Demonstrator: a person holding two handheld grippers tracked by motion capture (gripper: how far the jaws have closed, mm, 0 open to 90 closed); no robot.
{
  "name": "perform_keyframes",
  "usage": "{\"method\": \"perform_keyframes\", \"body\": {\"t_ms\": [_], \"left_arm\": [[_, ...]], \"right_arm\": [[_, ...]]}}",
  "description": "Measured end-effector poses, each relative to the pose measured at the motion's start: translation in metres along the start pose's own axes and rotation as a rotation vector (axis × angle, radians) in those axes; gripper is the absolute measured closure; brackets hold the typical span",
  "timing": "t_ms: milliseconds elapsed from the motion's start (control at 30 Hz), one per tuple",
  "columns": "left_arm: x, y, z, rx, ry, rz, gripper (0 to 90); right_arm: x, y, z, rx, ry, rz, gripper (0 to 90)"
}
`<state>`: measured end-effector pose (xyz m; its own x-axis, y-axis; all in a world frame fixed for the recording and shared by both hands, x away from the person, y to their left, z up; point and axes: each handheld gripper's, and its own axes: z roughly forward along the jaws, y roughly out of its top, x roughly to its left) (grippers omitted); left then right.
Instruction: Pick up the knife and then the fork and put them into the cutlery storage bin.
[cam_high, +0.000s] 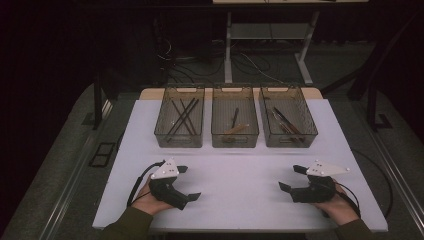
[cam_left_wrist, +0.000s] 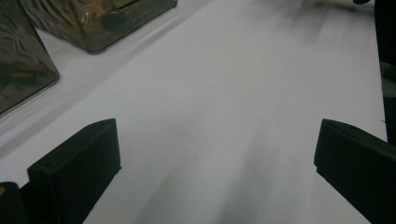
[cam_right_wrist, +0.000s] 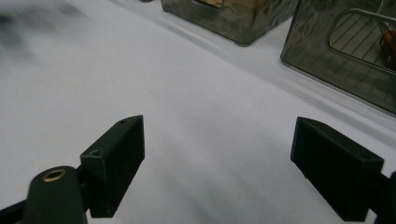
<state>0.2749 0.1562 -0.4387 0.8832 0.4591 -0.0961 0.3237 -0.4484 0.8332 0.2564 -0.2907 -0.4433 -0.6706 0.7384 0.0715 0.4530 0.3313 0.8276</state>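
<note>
A lab or recording workspace is suggested. A plain white tabletop (cam_high: 240, 185) is set on a grey carpeted floor (cam_high: 65, 165), ringed by black-draped darkness. At twelve o'clock, three clear plastic bins (cam_high: 235, 124) are lined up in a row. Beyond them, loose cables (cam_high: 250, 62) and a white desk frame (cam_high: 270, 45) are seen.

dark room; grey carpeted floor (cam_high: 60, 165), white table (cam_high: 240, 180) near, white-legged desk frame (cam_high: 265, 45) and loose cables (cam_high: 200, 65) far.
</note>
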Motion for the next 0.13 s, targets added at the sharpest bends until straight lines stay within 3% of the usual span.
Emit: {"method": "perform_keyframes", "body": {"t_ms": [133], "left_arm": [[-0.0003, -0.0001, 0.0005, 0.001, 0.001, -0.004, 0.0]], "right_arm": [[-0.0009, -0.0004, -0.0002, 0.004, 0.000, 0.000, 17.1]]}}
